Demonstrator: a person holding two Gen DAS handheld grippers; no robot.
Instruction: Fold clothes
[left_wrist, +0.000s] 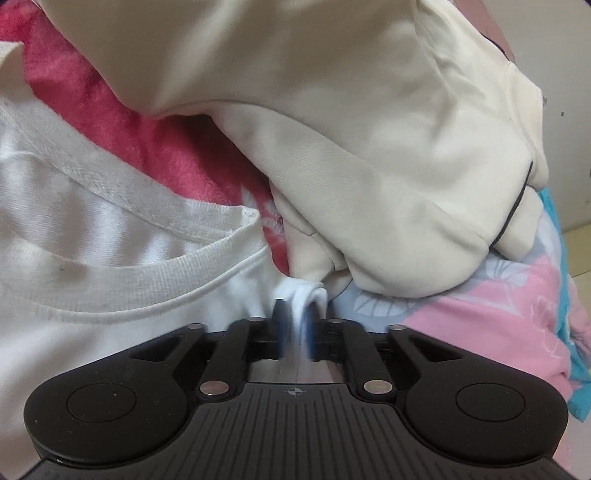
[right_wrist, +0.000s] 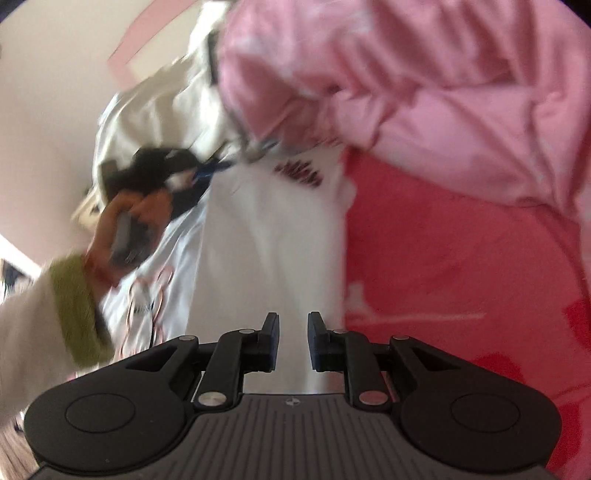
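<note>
White cotton, a bunched fold of a T-shirt (left_wrist: 110, 229), is seen pinched between the blue pads of the left claw (left_wrist: 299, 314), which is clenched on the cloth at a point just below the ribbed neckband (left_wrist: 155, 280). The shirt is spread across the left half of the left wrist view, its neckband curving from the left edge toward the claw. A cream sweatshirt (left_wrist: 332, 129) is heaped just beyond the claw, touching the shirt's pinched edge, with a red plush blanket (left_wrist: 122, 114) showing between the two garments. A pink, blue and turquoise floral sheet (left_wrist: 498, 332) is seen under the sweatshirt at the right.

From the right wrist view, which is blurred, the white T-shirt (right_wrist: 266, 229) is shown laid out with its long axis running away from the camera, dark red lettering (right_wrist: 299, 173) at its far end and a thin pink line drawing (right_wrist: 147, 295) near its left edge. The right claw (right_wrist: 293, 325) is held released over the shirt's near end, a clear gap between its pads and nothing gripped. The left claw (right_wrist: 207, 170) is seen at the shirt's far left, carried by a hand (right_wrist: 125, 225) emerging from a cream sleeve with a green cuff (right_wrist: 77, 310). A pale pink garment (right_wrist: 424, 85) is piled at the upper right over the red blanket (right_wrist: 461, 277).
</note>
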